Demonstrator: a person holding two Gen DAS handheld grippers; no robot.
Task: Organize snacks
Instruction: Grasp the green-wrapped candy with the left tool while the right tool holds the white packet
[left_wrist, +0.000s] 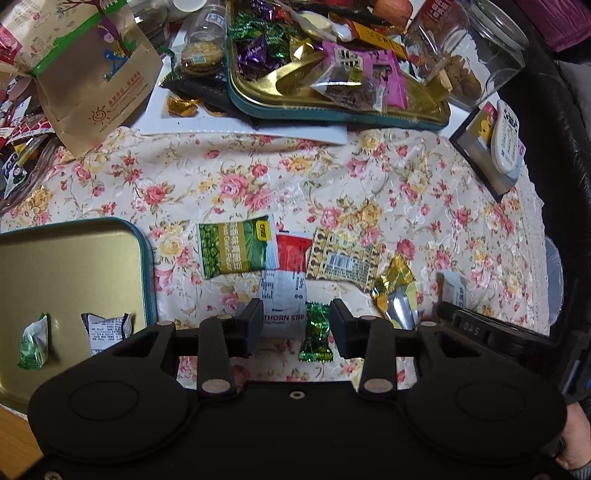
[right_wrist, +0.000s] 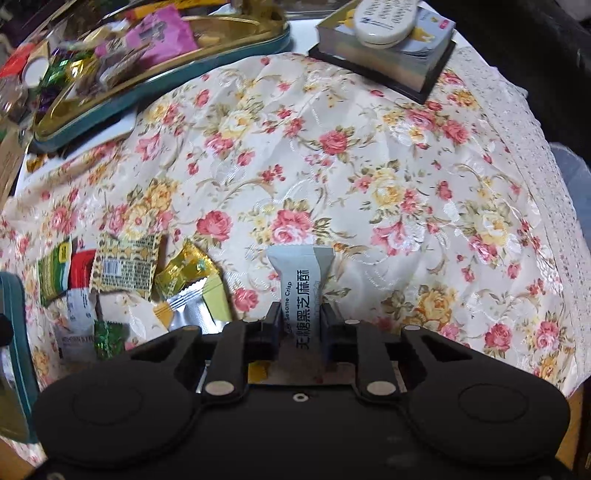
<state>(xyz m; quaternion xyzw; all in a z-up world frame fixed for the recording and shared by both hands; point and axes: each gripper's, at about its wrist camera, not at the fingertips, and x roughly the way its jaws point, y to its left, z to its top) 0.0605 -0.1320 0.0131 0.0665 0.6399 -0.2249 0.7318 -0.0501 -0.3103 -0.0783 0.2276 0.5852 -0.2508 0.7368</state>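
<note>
My left gripper hangs open over the floral cloth. A small green candy lies between its fingers, close to the right one, and the pads are not pressing on it. Behind it lie a white hawthorn packet, a green pea packet, a patterned yellow packet and a gold candy. My right gripper is shut on a white sesame crisp packet, whose top sticks out past the fingertips. At the left, a teal-rimmed gold tin holds two wrapped sweets.
A second teal-rimmed tin piled with snacks sits at the back. A brown paper bag and a glass jar stand beside it. A book with a white case on top lies at the back right. The lace table edge runs along the right.
</note>
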